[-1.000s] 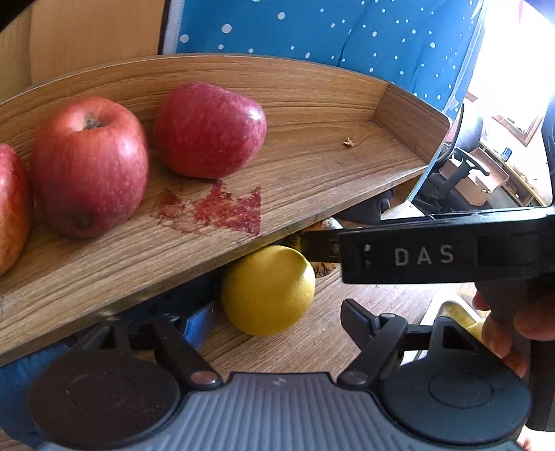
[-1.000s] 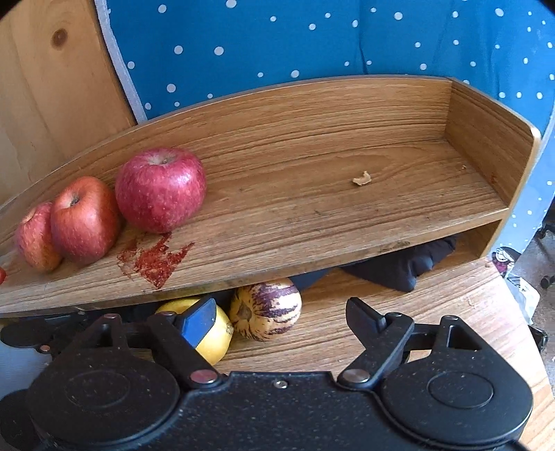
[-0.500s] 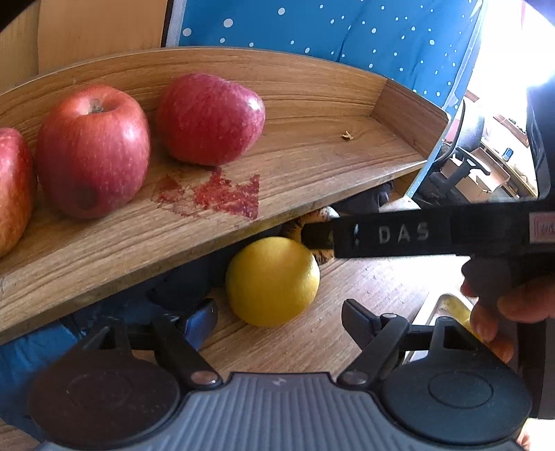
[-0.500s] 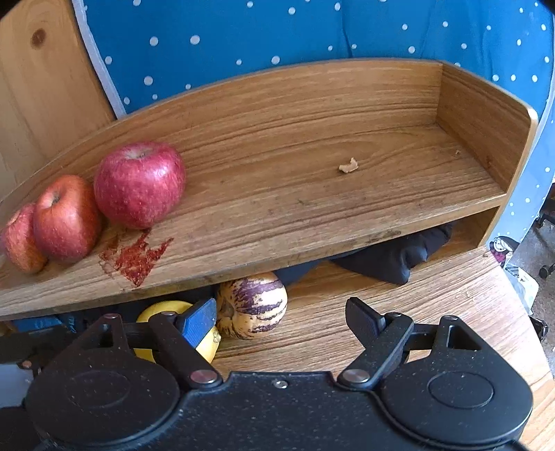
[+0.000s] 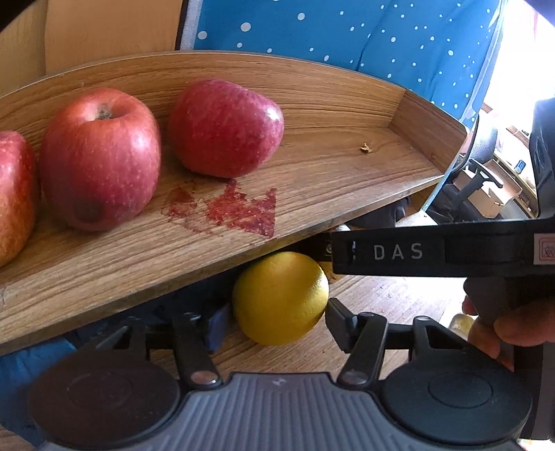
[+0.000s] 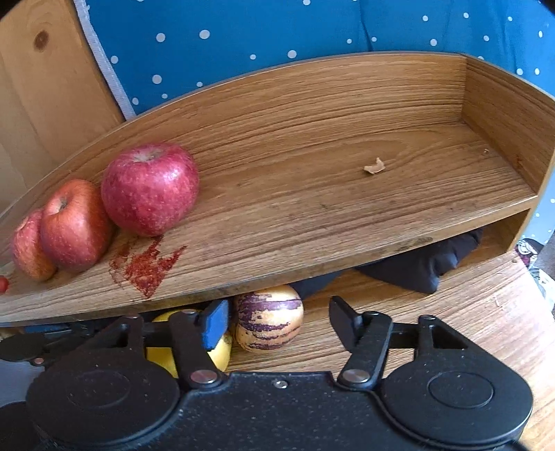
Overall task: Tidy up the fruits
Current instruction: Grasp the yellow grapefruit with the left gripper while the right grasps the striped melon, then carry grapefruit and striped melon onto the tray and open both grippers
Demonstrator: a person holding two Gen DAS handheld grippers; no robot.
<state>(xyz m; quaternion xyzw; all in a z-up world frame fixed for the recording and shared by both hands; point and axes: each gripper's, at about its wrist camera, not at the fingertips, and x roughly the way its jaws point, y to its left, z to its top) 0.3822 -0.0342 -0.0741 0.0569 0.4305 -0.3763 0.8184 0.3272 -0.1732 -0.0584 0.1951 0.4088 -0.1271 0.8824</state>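
Reaching under shelf (image 5: pixel 312 194): left gripper (image 5: pixel 274 317) jaws spread flanking lemon (image 5: pixel 279 296); right gripper (image 6: pixel 277 321) jaws spread.

Home/home-office room: wooden fruit shelf (image 6: pixel 347 208), polka-dot fabric (image 6: pixel 277 31), office chair (image 5: pixel 482 166) by window

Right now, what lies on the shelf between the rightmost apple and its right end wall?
In the right wrist view, bare wood apart from one small tan scrap between the rightmost apple and the end wall of the shelf.
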